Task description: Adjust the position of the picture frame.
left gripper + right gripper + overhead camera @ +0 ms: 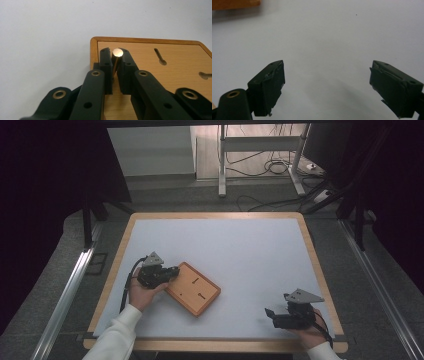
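Down at the near left of the white mat (240,250), the left gripper (170,271) met the left corner of a wooden board (193,288) that lay slantwise on the mat. Seen in the left gripper view, its jaws were drawn almost together and clamped on a thin brass-coloured pin (116,62) with a round flat head (117,52), the shaft running down between the two black fingers (106,67) just above the board's raised rim (94,53). Two keyhole-shaped slots (159,56) were cut into the board's pale face farther to the right. The person's left hand (141,293), in a white sleeve (117,335), held this gripper from the near side. Over at the near right, the right gripper (270,314) rested low by the table's near edge, well apart from the board. Its jaws stood wide apart with bare mat between the fingertips (273,80) and nothing held, and a sliver of the board (235,4) showed at the top left of the right gripper view.
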The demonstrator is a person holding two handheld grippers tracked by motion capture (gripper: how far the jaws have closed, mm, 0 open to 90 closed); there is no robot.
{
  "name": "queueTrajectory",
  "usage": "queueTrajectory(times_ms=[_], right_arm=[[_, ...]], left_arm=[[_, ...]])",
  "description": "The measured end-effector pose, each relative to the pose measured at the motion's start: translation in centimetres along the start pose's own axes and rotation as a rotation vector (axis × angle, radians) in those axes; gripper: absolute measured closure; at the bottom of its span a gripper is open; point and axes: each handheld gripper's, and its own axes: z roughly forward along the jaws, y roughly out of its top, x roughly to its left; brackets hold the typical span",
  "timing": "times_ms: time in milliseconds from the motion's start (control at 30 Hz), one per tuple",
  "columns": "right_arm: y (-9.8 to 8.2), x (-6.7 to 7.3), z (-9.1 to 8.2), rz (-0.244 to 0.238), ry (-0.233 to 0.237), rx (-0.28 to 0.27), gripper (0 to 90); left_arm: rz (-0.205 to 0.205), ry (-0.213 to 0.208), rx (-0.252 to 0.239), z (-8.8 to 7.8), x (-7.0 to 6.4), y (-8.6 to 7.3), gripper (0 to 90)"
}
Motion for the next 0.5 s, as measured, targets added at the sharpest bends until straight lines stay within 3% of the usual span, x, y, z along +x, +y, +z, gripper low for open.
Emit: queueTrajectory(times_ms=[500], right_arm=[[0.05, -0.05, -0.16, 0.003, -0.002, -0.009, 13.4]], left_arm=[[0.055, -0.060, 0.028, 0.89, -0.58, 0.74, 83.6]])
